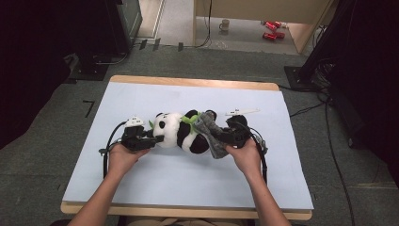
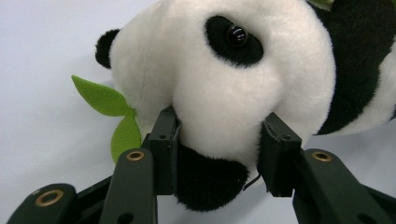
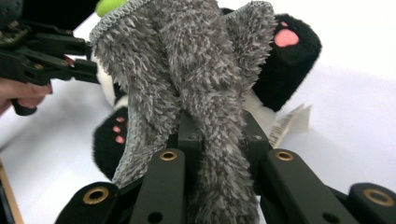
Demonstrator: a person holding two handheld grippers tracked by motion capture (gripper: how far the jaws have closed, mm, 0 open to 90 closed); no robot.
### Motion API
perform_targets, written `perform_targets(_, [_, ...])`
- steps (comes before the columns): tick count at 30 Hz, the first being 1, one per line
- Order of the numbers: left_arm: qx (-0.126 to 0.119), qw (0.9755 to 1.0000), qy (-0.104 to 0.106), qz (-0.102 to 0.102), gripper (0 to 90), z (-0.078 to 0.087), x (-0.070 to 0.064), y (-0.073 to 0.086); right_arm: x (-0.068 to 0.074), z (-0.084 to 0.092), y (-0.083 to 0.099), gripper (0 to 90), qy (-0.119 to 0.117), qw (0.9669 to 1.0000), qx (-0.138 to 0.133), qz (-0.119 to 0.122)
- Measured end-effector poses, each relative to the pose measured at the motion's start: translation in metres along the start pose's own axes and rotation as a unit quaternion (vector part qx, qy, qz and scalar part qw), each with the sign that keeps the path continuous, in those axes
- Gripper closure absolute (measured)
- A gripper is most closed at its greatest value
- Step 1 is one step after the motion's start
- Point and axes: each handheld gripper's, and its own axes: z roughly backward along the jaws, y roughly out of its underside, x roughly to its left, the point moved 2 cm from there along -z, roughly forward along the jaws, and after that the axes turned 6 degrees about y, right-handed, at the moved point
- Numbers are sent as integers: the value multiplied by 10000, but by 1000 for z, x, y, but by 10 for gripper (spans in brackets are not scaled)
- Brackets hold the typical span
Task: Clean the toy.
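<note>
On the pale blue counter (image 1: 141, 188), a plush panda (image 1: 181, 132) lies on its side at centre, its snout clamped between the fingers of my left gripper (image 2: 219, 154). My right gripper (image 3: 219, 140) has its fingers pinched tight on a grey fuzzy cloth (image 3: 187, 74), draped over the panda's black hind legs.

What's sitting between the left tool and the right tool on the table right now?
The plush panda lies between them in the high view: the left tool clamps its muzzle, and the right tool pinches a grey fuzzy cloth draped over its body.
</note>
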Motion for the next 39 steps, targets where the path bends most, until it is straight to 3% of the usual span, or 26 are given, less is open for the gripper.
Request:
perform_targets(7, [-16,10000,27,54,558,0,1,0,-7,-1,6,762,137,9997,182,-35])
perform_targets(12, [-44,9999,37,89,557,1,2,-1,-9,16,-2,762,155,9998,-74,-45])
perform_targets(20, [-76,9999,-3,117,558,0,-2,-2,19,41,-23,761,-31,9983,-473,339])
perform_targets(24, [-54,9998,71,182,565,1,-5,-3,34,39,-26,760,-191,9975,-465,497])
perform_targets(27, [-49,9995,168,255,569,-1,-8,-4,38,29,-23,760,-212,9977,-343,545])
perform_targets(29, [-10,9997,167,175,570,-2,-9,-3,34,17,-17,757,-175,9983,-181,522])
perform_targets(31, [7,9998,175,129,570,-2,-8,-2,28,13,-12,757,-230,9986,-225,428])
perform_targets(34, [-1,9998,179,115,570,-3,-7,-2,19,12,-8,758,-42,9989,-259,397])
perform_targets(39, [-9,9998,181,80,570,-3,-6,-1,8,12,-1,758,-82,9994,-278,209])
